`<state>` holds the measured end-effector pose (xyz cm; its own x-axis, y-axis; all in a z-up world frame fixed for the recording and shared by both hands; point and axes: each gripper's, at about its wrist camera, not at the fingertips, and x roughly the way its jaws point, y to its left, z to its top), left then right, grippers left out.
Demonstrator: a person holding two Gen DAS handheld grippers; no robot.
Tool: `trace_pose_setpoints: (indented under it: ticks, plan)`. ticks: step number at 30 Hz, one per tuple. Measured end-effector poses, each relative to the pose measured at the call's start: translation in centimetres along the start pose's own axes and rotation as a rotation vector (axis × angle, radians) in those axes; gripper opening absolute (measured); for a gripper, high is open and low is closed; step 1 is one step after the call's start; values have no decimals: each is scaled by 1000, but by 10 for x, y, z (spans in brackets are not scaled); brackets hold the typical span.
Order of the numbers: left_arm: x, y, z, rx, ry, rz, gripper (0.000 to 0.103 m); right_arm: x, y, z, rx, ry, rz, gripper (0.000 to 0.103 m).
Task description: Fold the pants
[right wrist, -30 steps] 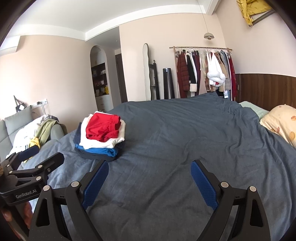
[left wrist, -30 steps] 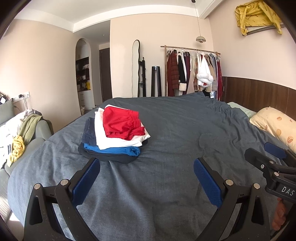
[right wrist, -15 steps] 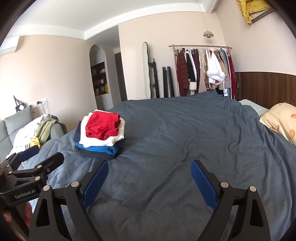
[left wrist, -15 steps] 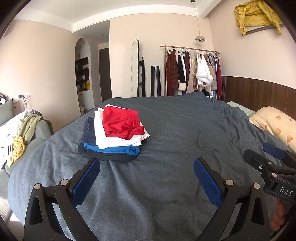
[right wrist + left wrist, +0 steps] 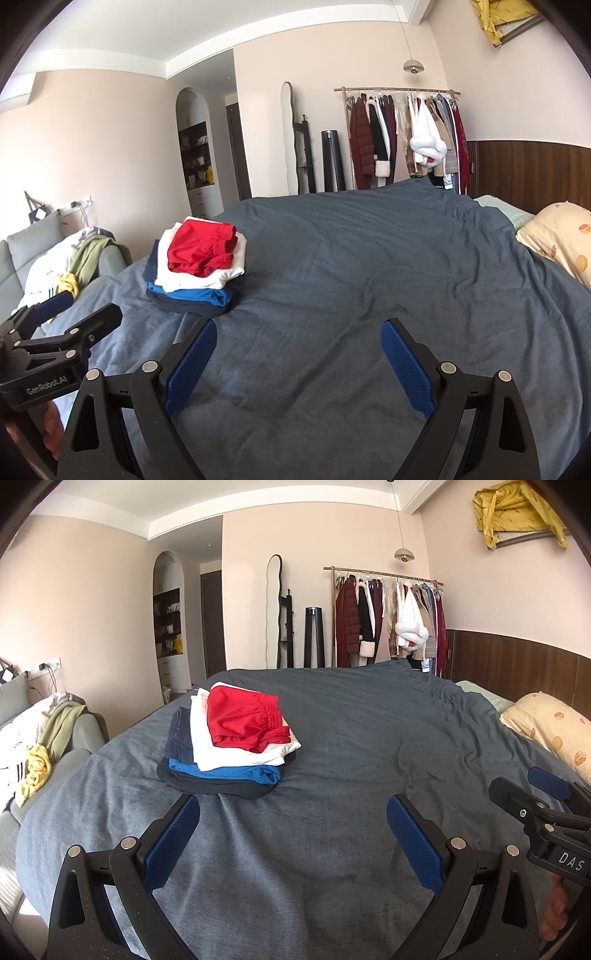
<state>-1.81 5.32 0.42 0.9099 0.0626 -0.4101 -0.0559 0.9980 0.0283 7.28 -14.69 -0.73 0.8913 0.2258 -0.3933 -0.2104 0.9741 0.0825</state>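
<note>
Left gripper (image 5: 291,834) and right gripper (image 5: 297,356), both jaws wide and empty, face the folded pants stack (image 5: 231,740), which lies ahead-left, nearer the left gripper.

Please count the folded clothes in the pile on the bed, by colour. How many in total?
Red shorts: 1
White garment: 1
Blue garment: 1
Navy garment: 1
Black garment: 1
Total: 5 visible layers; more may be hidden.
</note>
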Motion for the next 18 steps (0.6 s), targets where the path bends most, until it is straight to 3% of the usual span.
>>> trace_pose_setpoints:
  ticks: [18]
  plan:
    - [2,7,-3,4,-6,-5,103,5,0,-5,6,15,-6,91]
